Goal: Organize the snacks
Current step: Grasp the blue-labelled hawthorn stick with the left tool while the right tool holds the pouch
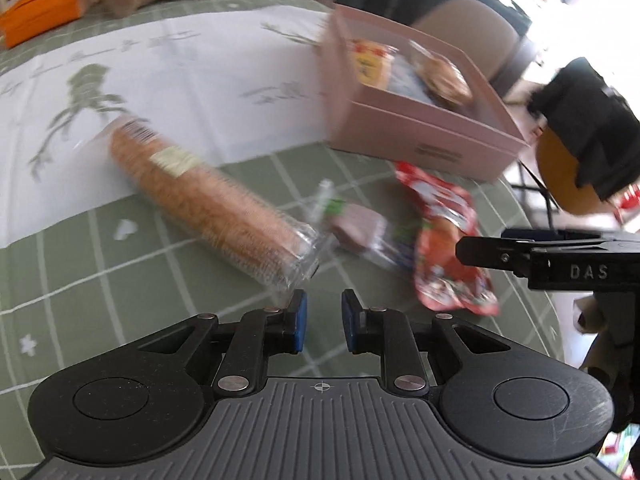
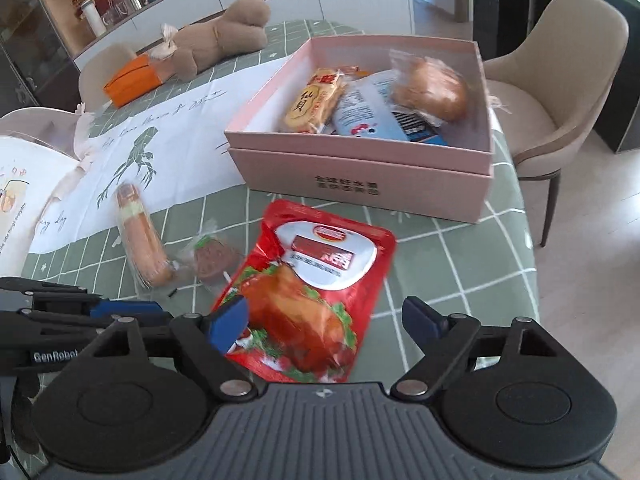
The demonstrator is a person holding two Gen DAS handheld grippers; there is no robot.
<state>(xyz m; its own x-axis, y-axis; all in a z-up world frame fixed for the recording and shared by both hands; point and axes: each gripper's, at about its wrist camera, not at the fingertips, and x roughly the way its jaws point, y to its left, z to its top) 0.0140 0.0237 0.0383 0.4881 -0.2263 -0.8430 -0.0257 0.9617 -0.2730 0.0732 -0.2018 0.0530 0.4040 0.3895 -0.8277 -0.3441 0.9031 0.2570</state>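
The likeliest slip here is a poor bite on the glossy red foil pouch printed with a roast chicken (image 2: pixel 316 300): it lies flat and slick on the green checked tablecloth (image 2: pixel 460 260), so jaws closing from above may skate over the foil or pinch only a loose corner, and the pouch could then swing or drop short of the pale pink cardboard box (image 2: pixel 360 176). That box already holds a yellow rice-cracker pack (image 2: pixel 314 104), a light blue packet (image 2: pixel 372 114) and a bun in clear wrap (image 2: pixel 430 90), so a careless drop could also land on top of them or catch the near wall. The right gripper (image 2: pixel 326 326) stands wide open with nothing pressed between its blue pads, and the pouch's lower end lies right between and under its fingers, the box just beyond. The left gripper (image 1: pixel 324 316) is nearly shut and empty, with only a narrow gap between its pads; it hovers above bare cloth, near the end of a long roll of orange biscuits in clear plastic (image 1: pixel 204 196), with a small clear-wrapped brown snack (image 1: pixel 356 226) lying between that roll and the pouch. Both grippers sit close together, so a sideways bump is possible.
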